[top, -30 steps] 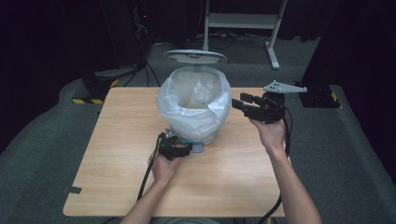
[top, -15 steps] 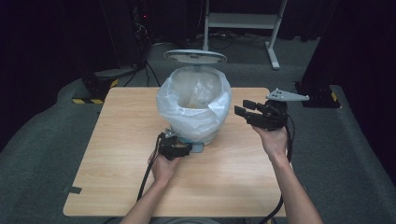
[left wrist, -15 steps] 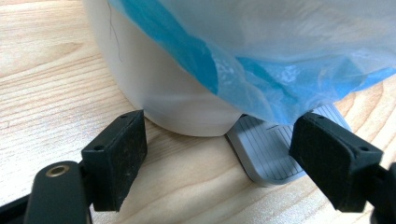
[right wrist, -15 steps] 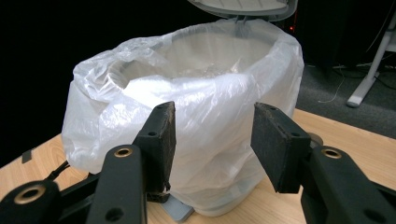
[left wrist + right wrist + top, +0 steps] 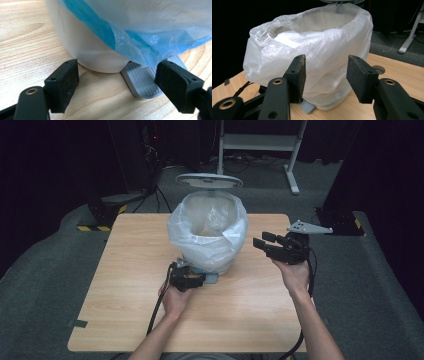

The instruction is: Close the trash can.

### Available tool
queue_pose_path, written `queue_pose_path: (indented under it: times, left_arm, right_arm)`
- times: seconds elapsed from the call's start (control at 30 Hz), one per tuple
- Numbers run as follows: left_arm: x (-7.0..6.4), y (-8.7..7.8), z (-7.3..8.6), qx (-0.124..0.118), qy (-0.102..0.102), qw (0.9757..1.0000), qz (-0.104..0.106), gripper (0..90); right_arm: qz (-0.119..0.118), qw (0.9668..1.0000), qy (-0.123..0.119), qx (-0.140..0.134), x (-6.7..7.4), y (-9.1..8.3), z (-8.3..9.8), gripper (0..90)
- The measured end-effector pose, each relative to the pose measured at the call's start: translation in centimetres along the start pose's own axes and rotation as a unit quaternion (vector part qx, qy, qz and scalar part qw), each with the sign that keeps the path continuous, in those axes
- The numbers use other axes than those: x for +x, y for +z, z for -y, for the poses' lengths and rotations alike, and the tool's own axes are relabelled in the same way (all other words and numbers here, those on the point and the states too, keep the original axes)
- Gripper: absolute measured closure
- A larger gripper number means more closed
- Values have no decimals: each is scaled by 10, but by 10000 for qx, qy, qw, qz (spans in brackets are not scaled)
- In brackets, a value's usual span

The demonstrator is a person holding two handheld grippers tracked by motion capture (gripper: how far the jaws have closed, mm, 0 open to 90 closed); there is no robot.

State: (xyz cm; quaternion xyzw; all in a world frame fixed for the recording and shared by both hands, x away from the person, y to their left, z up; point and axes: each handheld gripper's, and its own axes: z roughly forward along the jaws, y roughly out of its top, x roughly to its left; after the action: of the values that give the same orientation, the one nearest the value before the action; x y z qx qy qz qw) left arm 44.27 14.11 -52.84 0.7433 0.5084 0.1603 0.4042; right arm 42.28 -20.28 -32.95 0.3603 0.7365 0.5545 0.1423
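White bin (image 5: 207, 265), plastic liner (image 5: 210, 232), no legible writing; L gripper (image 5: 192, 281), R gripper (image 5: 266, 241) fingers spread.

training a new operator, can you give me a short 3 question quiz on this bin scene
1. True or false: the lid of the pedal bin stands open.
2. What lies on the table between the jaws of the left gripper? A) a cup B) the grey foot pedal C) a sponge
3. Fill in: the right gripper, jaws apart and holding nothing, points at the white ____ draped over the bin's rim.

Key: 1 true; 2 B; 3 plastic bag
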Motion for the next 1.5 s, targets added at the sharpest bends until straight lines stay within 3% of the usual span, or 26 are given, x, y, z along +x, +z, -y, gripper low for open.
queue_pose_path:
  times: [0.67, 1.03, 1.5]
  left_arm:
    - [0, 0, 0, -5, -7, 10000, 8, 196]
    - [0, 0, 0, -6, -8, 10000, 9, 196]
    - [0, 0, 0, -11, -13, 10000, 10, 196]
  right_arm:
    - [-57, 9999, 119, 68, 0, 3, 21, 495]
    - [112, 9998, 13, 168, 5, 4, 35, 493]
    - [205, 9992, 238, 248, -2, 13, 61, 493]
